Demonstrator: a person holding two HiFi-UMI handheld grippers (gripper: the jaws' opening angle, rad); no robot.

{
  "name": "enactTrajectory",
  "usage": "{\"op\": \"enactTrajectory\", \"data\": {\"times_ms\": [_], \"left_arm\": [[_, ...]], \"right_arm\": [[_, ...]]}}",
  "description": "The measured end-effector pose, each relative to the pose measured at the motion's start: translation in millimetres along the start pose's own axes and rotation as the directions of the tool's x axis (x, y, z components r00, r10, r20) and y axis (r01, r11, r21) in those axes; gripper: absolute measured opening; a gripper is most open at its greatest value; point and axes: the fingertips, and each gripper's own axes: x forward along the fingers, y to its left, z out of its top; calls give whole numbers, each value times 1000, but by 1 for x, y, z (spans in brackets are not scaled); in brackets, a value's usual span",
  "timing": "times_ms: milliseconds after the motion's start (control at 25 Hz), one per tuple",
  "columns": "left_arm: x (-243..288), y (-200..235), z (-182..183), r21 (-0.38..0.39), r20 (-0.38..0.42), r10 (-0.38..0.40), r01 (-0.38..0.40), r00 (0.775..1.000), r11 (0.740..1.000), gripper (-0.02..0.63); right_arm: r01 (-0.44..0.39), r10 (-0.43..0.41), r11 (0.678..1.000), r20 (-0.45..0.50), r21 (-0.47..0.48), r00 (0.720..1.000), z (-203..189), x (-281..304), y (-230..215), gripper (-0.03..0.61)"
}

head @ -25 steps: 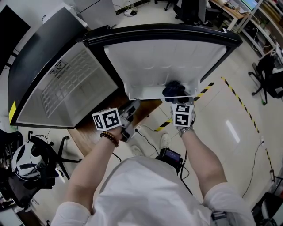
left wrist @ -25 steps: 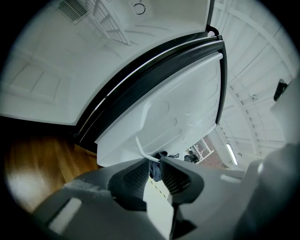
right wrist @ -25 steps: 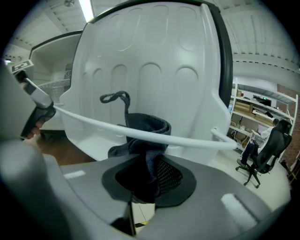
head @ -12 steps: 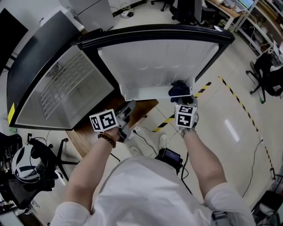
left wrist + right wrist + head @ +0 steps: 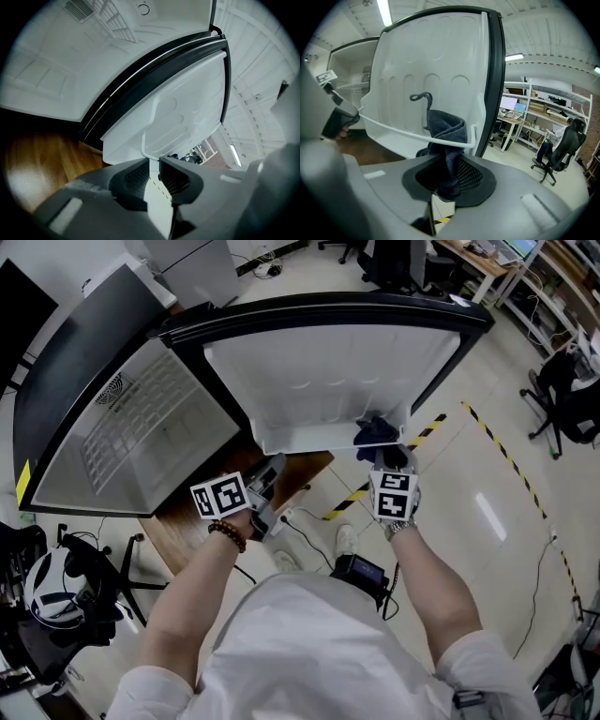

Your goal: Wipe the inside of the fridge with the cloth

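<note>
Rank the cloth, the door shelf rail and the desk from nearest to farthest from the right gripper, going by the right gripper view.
1. Cloth: centre, clamped in the right gripper.
2. Rail: just ahead, running across the shelf of the fridge door.
3. Desk: off to the right, across the room beyond the door's dark edge.

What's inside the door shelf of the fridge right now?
Only the dark cloth, pinched in the right tongs and tucked behind the white rail. The bottom of the shelf beneath the cloth is covered, so anything under it can't be seen.
</note>
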Motion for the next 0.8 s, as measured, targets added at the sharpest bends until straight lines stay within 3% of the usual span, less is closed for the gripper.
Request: {"op": "enactTrajectory", "data": {"times_ms": [560, 800], "left_arm": [[11, 23, 3, 34, -7, -1, 2, 1000, 999, 72], [18, 27, 7, 54, -26, 3, -2, 1000, 999, 72]], "right_arm": [[-210, 197, 974, -135, -88, 971, -39, -43, 63, 63], [-318, 305, 939, -109, -130, 946, -21, -59, 106, 63]]}}
